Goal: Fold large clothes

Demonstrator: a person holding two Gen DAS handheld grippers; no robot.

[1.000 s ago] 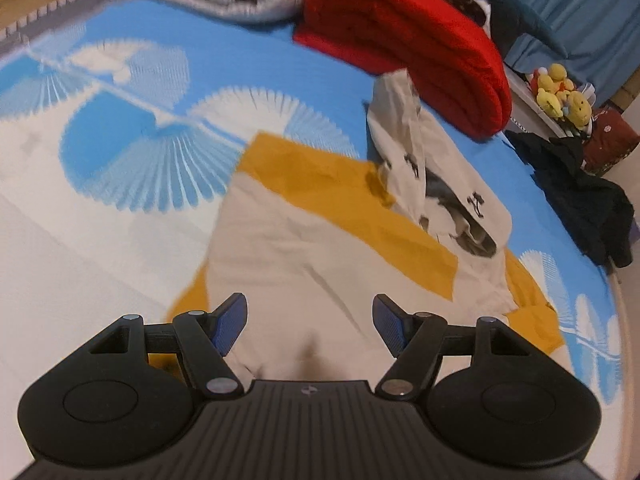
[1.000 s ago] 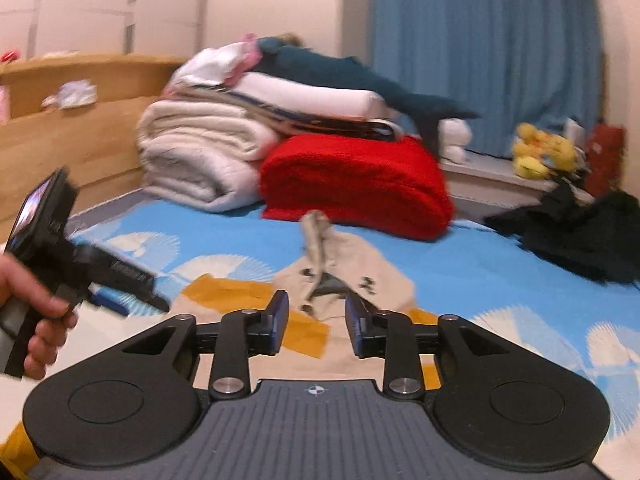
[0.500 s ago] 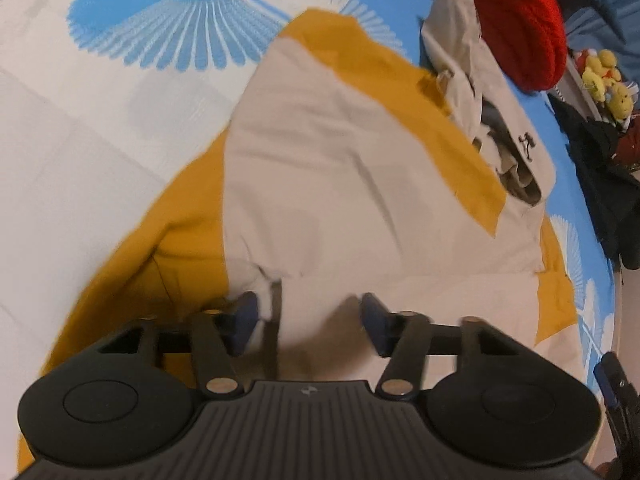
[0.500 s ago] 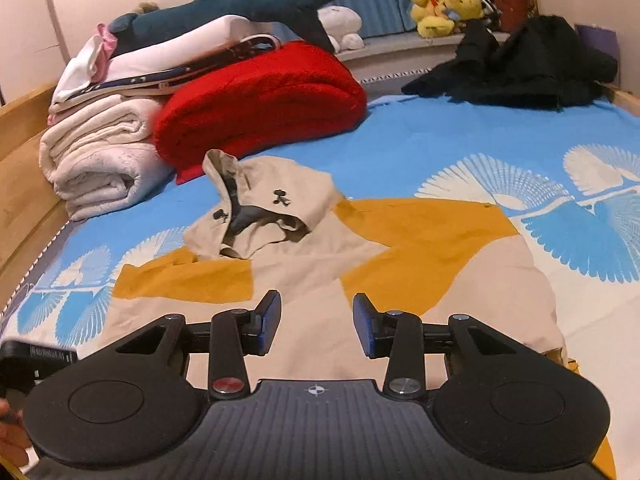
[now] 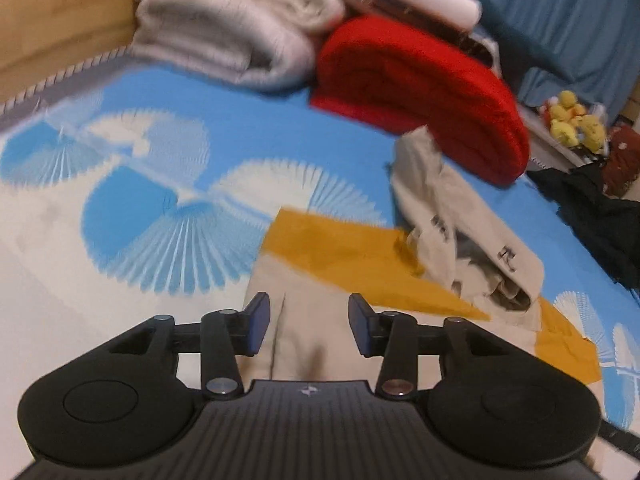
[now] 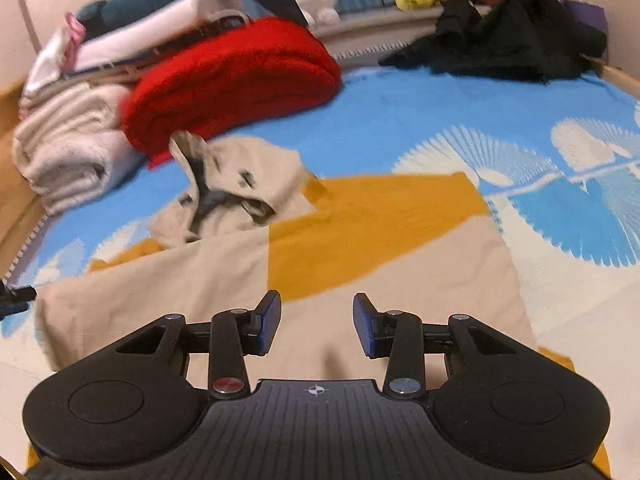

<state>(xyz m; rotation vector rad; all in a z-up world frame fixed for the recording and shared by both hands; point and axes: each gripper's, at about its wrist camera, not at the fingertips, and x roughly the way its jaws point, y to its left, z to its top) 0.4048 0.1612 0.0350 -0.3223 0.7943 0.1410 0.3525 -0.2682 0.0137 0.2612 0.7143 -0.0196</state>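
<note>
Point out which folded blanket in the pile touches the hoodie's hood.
The red blanket: the hood lies against its near edge; the off-white blanket sits apart, leftward.

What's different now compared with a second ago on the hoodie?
The right gripper swung down from facing the room to hover over the hoodie, jaws slightly wider. The left gripper dipped close to the hoodie's edge, then pulled back; its jaws narrowed and are now opening again, with a fabric crease between them, not pinched. The hoodie, red blanket and bedsheet stayed put.

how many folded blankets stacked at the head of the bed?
2 clearly: fluffy cream folded blanket by the wooden bed frame, thick red folded blanket beside it. Flatter linens on top may hide more.
</note>
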